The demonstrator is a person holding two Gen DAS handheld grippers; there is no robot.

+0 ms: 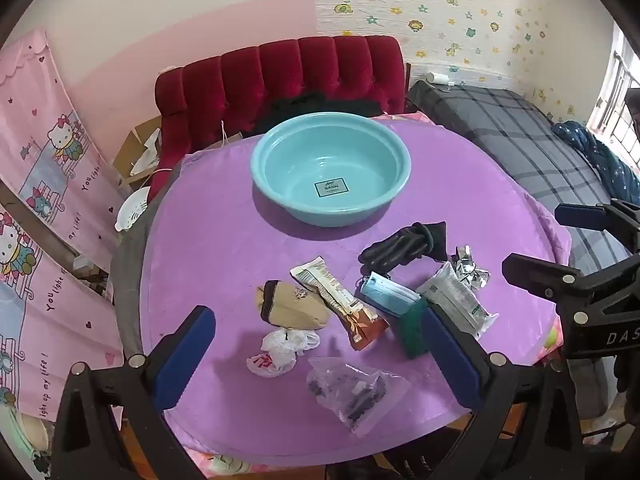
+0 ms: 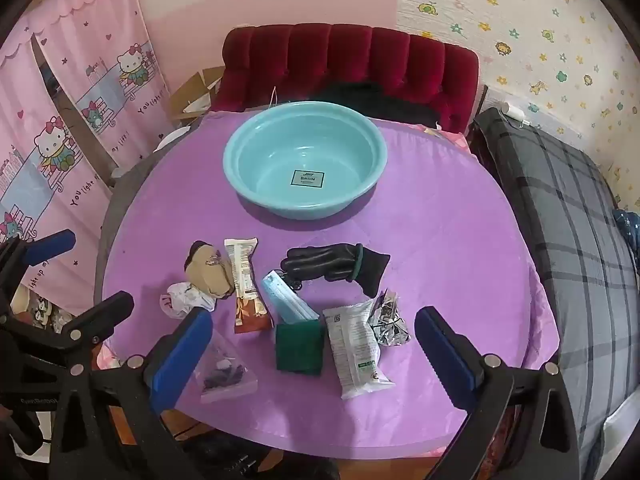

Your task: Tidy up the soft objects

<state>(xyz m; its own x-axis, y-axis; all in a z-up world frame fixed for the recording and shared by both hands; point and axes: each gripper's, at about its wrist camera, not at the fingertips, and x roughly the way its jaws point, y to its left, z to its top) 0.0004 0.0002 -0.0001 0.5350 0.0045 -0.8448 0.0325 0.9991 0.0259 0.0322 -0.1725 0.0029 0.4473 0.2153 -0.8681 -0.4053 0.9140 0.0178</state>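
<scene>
An empty teal basin (image 1: 331, 168) (image 2: 305, 160) stands at the far side of the purple round table (image 1: 224, 240) (image 2: 440, 240). Near the front lie a black glove (image 1: 404, 246) (image 2: 332, 266), a tan sock (image 1: 290, 310) (image 2: 210, 272), a blue face mask (image 1: 386, 294) (image 2: 286, 298), a green cloth (image 1: 412, 328) (image 2: 299, 346), a white crumpled plastic bag (image 1: 280, 348) (image 2: 182, 298), snack wrappers (image 1: 340, 304) (image 2: 245, 280), a white packet (image 1: 456, 300) (image 2: 354, 346), crumpled foil (image 1: 472, 270) (image 2: 390, 320) and a clear zip bag (image 1: 354, 390) (image 2: 224, 372). My left gripper (image 1: 320, 352) and right gripper (image 2: 314, 354) hover open above the front items, both empty.
A red tufted chair (image 1: 280, 80) (image 2: 352, 68) stands behind the table. A bed with a grey plaid cover (image 1: 540, 140) (image 2: 568, 220) is on the right. Pink cartoon curtains (image 1: 48, 200) (image 2: 80, 120) hang left. A cardboard box (image 1: 140, 148) and white colander (image 1: 134, 208) sit at the left.
</scene>
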